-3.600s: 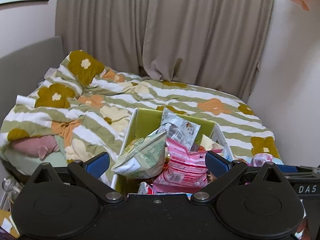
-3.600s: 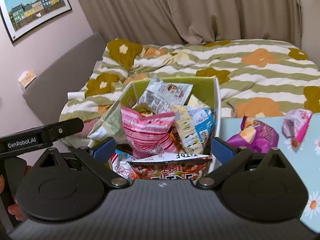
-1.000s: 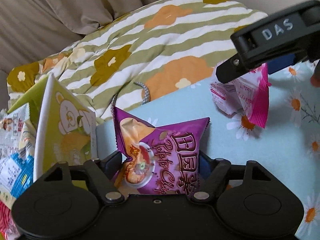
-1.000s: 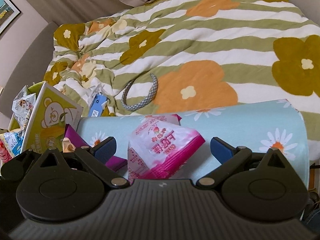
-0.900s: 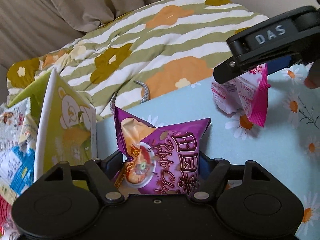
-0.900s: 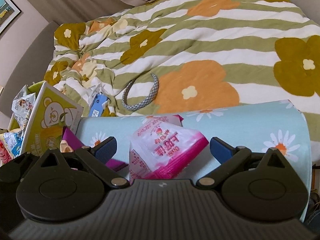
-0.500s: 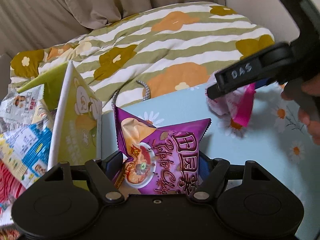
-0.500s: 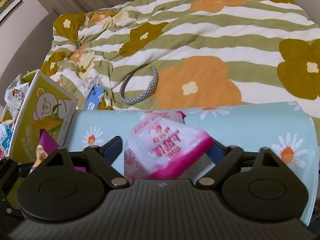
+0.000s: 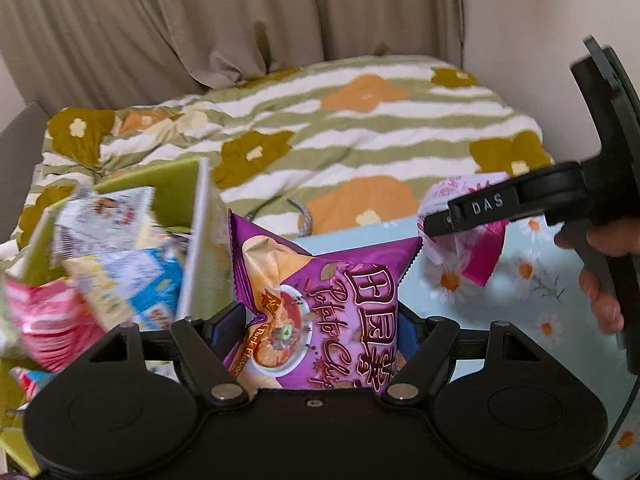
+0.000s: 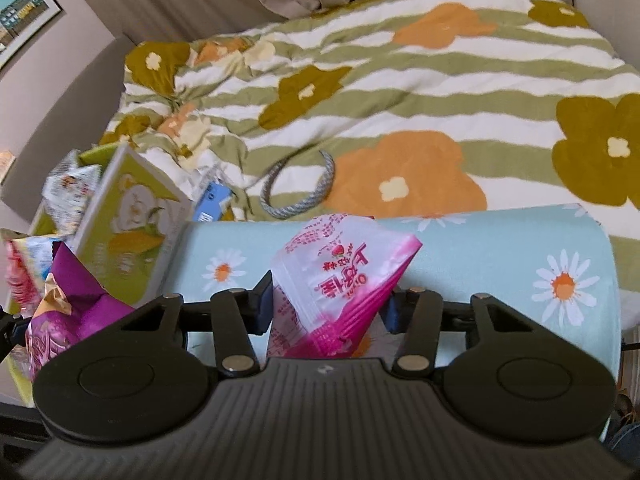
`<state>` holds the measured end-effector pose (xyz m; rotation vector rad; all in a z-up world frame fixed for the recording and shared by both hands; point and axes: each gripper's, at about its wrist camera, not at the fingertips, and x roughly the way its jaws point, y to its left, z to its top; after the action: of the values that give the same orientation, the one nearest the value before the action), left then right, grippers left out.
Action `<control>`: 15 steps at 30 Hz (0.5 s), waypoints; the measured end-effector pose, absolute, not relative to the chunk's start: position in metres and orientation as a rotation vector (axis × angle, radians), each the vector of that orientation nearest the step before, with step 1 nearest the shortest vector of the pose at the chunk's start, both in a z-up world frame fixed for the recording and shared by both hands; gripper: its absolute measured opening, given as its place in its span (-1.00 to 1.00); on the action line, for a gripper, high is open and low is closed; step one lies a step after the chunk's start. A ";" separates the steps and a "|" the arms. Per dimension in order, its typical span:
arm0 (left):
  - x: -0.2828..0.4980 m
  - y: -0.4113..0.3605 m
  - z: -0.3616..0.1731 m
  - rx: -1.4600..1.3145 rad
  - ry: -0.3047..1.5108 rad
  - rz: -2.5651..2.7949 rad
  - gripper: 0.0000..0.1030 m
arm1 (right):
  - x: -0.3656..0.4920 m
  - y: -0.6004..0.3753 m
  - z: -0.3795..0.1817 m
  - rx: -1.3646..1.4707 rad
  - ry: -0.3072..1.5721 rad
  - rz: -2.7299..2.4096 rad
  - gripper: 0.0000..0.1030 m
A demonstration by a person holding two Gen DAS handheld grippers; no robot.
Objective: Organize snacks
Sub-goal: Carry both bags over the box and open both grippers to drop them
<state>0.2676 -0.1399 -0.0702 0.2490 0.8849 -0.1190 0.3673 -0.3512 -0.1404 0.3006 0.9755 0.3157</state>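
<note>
My left gripper [image 9: 320,326] is shut on a purple potato chip bag [image 9: 328,300], lifted above the light blue daisy-print table [image 9: 532,304]. Beside it on the left stands a green bear-print box [image 9: 202,248] stuffed with several snack packets [image 9: 120,280]. My right gripper [image 10: 328,306] is shut on a pink and white snack packet [image 10: 340,276], held just over the same table [image 10: 500,252]. In the left wrist view that right gripper [image 9: 464,220] shows at the right with the pink packet [image 9: 460,232] in it, a hand [image 9: 604,276] on its handle. The purple bag [image 10: 76,316] shows at the right wrist view's lower left.
A bed with a green striped flower quilt [image 10: 400,92] lies behind the table. A grey braided loop [image 10: 304,196] and a blue tag [image 10: 212,200] rest on the quilt near the table edge. Beige curtains [image 9: 240,20] hang at the back. A framed picture [image 10: 20,20] hangs on the left wall.
My right gripper closed on the pink packet and lifted it off the table. My left gripper rose with the purple bag, bringing the snack box more into view.
</note>
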 end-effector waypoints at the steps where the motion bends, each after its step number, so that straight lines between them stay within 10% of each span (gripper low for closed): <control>1: 0.263 -0.134 -0.063 0.236 0.871 -0.110 0.53 | 0.363 -0.348 -0.133 0.296 0.960 0.321 0.26; 15: 0.225 -0.019 0.020 0.091 0.690 0.013 0.53 | 0.308 -0.244 -0.028 0.237 0.765 0.446 0.25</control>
<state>0.2248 -0.0189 0.0203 0.0909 0.6896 0.0131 0.3083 -0.2438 -0.0275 0.2369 0.7649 0.4462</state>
